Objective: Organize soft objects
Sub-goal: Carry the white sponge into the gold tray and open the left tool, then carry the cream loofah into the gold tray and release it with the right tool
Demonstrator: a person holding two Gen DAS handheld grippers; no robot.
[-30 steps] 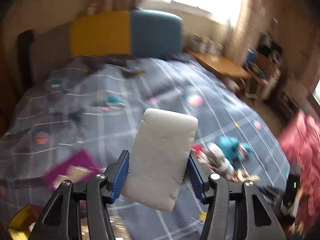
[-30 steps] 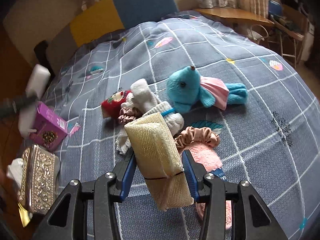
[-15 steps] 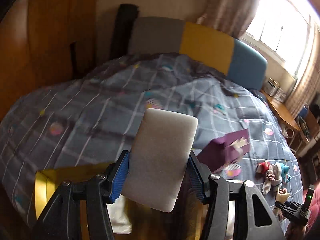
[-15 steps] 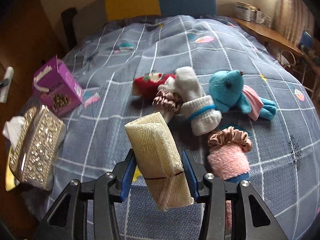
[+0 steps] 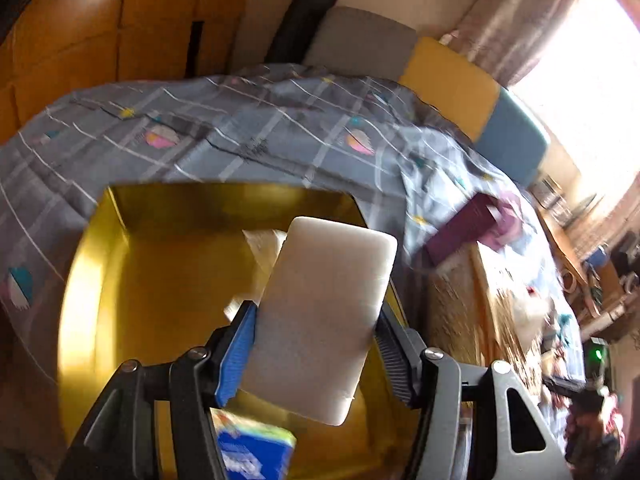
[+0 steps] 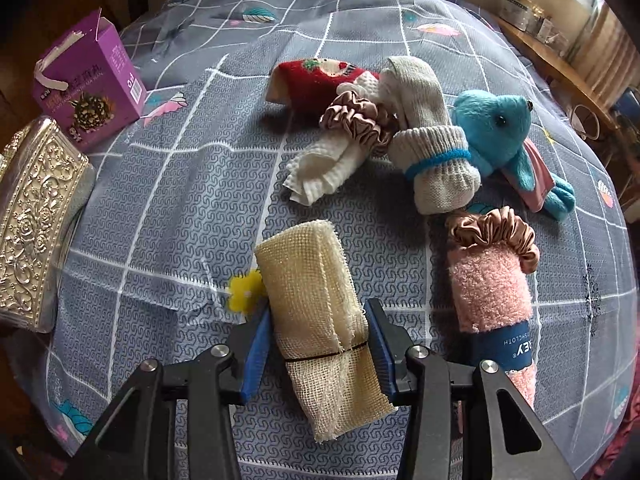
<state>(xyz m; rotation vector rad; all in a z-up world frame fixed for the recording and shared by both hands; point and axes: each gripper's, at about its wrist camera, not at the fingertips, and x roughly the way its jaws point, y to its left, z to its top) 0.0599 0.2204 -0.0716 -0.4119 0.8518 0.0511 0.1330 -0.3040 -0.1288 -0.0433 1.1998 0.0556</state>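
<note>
Left wrist view: left gripper (image 5: 316, 324) is clamped on a white sponge (image 5: 320, 312), held over an open yellow box (image 5: 160, 280). A blue packet (image 5: 252, 452) below the claw is cut off and blurry.

Right wrist view has no yellow box. The right gripper (image 6: 318, 344) squeezes a cream mesh cloth roll (image 6: 316, 320) above the bedspread (image 6: 180, 200). Ahead and right: grey sock (image 6: 432, 152), blue plush (image 6: 500, 128), pink towel roll (image 6: 488, 288). Purple carton (image 6: 92, 84) sits far left.

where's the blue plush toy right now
In the right wrist view the blue plush toy lies on the bedspread at the upper right, right beside the rolled white sock and above the pink cloth roll.
</note>
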